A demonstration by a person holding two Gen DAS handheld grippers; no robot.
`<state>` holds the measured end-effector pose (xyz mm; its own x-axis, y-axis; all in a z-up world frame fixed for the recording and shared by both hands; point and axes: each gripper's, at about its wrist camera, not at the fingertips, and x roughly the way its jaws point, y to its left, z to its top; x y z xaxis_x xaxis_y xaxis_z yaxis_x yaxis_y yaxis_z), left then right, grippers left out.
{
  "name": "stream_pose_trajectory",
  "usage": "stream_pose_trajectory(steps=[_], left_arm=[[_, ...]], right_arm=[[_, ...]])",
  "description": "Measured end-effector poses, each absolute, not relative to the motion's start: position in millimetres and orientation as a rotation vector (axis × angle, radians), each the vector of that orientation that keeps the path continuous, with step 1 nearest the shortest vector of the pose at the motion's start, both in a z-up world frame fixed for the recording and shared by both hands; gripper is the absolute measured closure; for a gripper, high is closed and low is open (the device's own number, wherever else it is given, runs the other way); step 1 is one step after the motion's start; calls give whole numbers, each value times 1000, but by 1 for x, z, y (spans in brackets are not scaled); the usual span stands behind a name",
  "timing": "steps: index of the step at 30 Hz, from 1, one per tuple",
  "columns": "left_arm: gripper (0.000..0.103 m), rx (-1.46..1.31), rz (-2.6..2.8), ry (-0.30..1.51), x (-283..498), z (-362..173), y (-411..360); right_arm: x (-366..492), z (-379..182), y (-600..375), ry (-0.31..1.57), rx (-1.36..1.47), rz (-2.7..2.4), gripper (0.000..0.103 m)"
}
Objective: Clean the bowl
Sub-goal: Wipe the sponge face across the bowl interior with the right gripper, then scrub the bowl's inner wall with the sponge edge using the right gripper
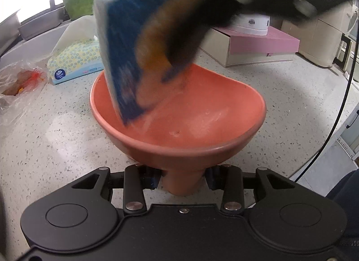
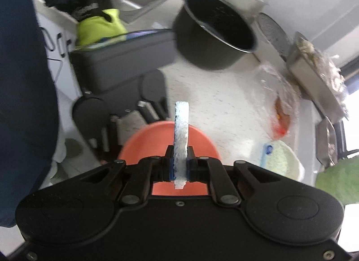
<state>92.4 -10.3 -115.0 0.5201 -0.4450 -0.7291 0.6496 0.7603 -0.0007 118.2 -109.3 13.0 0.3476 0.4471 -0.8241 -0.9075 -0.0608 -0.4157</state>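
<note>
The left gripper (image 1: pixel 182 179) has its fingers (image 1: pixel 150 179) clamped on the foot of the salmon-pink bowl (image 1: pixel 190 126), holding it tilted above the speckled surface (image 1: pixel 56 131), out in the middle and away from its edges. The right gripper (image 2: pixel 179 168) grips a sponge (image 2: pixel 181 131) edge-on between closed fingers (image 2: pixel 190 166); the sponge's blue face (image 1: pixel 125 36) dips into the bowl's far side, blurred. A tissue pack (image 1: pixel 75 62) lies beyond the bowl, a dark pot (image 2: pixel 215 30) farther off
</note>
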Motion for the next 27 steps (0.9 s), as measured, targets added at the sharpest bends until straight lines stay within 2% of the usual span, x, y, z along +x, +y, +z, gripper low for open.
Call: stream_pose_trajectory(steps=[9,27], left_arm=[[65,284,-666,782,97,-117,-8],[65,292,-669,788,92,-115,-10]], right_arm=[[131,16,-144,537,-1166,1078,92],[83,6,-169,569,-1184,1123,91]])
